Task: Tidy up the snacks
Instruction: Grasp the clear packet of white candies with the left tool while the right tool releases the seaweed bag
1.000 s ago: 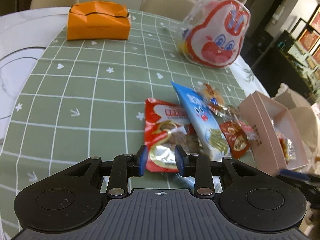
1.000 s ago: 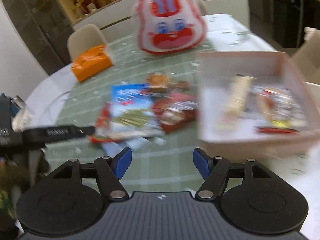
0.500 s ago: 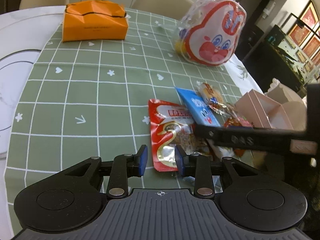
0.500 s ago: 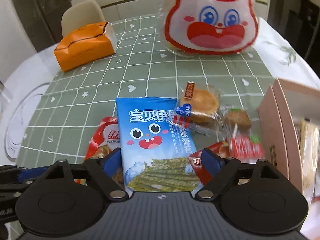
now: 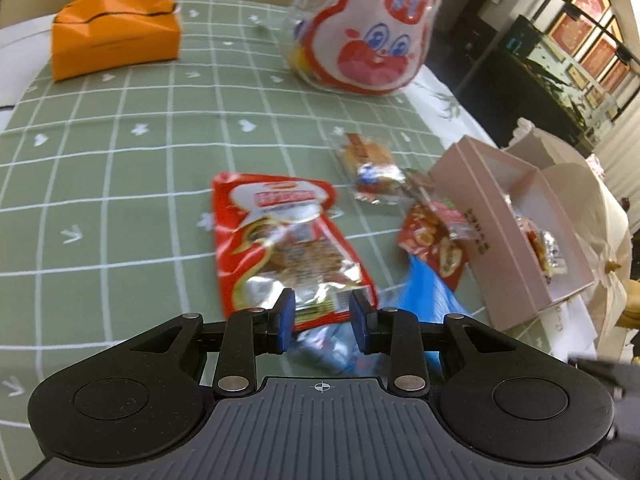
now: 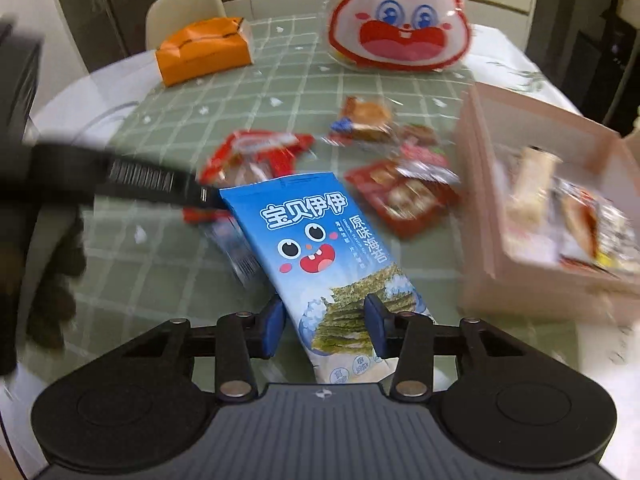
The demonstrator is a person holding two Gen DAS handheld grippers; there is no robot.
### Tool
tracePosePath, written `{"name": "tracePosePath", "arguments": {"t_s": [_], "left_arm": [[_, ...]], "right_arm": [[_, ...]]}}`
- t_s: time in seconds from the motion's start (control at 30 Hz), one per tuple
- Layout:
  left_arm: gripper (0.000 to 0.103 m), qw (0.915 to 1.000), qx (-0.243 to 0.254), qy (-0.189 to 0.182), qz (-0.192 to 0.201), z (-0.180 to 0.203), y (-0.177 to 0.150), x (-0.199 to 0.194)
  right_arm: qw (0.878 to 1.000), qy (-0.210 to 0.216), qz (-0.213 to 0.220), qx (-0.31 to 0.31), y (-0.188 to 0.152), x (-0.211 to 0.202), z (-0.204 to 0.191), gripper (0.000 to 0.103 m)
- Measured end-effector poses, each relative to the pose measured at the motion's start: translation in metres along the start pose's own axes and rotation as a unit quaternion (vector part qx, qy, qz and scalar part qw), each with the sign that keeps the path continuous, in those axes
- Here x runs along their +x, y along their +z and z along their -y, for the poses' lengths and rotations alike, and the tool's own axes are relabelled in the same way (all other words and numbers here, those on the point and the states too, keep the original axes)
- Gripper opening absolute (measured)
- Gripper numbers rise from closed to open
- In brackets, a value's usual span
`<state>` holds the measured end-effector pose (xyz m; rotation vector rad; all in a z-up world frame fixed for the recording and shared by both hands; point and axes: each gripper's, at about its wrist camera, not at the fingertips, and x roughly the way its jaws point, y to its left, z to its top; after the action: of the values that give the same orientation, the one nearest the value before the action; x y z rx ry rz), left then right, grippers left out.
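Observation:
My right gripper (image 6: 325,324) is shut on the blue seaweed snack bag (image 6: 320,240) and holds it lifted above the table; its back shows in the left wrist view (image 5: 428,300). My left gripper (image 5: 322,314) is partly open and empty, just above the near end of the red snack bag (image 5: 284,244), which also shows in the right wrist view (image 6: 256,152). A pink box (image 5: 508,248) with several snacks inside stands at the right, also in the right wrist view (image 6: 480,200). Small wrapped snacks (image 5: 372,168) and a red packet (image 5: 436,240) lie beside it.
A big rabbit-shaped snack bag (image 5: 376,28) stands at the far side. An orange tissue pouch (image 5: 116,30) lies at the far left. The green checked tablecloth (image 5: 120,168) covers the round white table. Chairs stand behind.
My right gripper closed on the blue seaweed bag and lifted it back toward the pink box. The red bag beneath is now uncovered. My left gripper stays near the red bag's end.

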<state>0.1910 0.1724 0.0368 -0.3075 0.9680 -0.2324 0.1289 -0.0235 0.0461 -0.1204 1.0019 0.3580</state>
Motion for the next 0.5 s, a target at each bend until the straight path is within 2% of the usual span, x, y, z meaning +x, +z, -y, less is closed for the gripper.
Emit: {"name": "tracePosePath", "arguments": {"t_s": [0.07,0.23,0.3,0.33,0.4,0.5], "left_arm": [[0.033,0.9999,-0.003,0.008,0.008,-0.001,0.006,0.002],[0.033,0.9957,-0.049,0.072,0.029,-0.014,0.031,0.012],[0.033,0.9933,-0.061,0.091,0.036,-0.018,0.039,0.018],[0.033,0.9924,-0.064,0.098,0.038,-0.018,0.042,0.022],[0.033,0.9933,-0.054,0.094,0.039,-0.014,0.048,0.030],[0.035,0.9976,-0.007,0.064,0.025,0.002,0.050,0.042]], "right_arm": [[1.000,-0.007,0.000,-0.009,-0.011,-0.007,0.006,0.042],[1.000,0.010,0.008,-0.015,-0.034,-0.026,0.026,0.046],[1.000,0.016,0.016,-0.008,-0.037,-0.032,0.032,0.053],[1.000,0.017,0.025,0.000,-0.038,-0.036,0.038,0.060],[0.999,0.019,0.041,0.022,-0.039,-0.043,0.052,0.064],[0.997,0.032,0.048,0.049,-0.038,-0.047,0.072,0.067]]}}
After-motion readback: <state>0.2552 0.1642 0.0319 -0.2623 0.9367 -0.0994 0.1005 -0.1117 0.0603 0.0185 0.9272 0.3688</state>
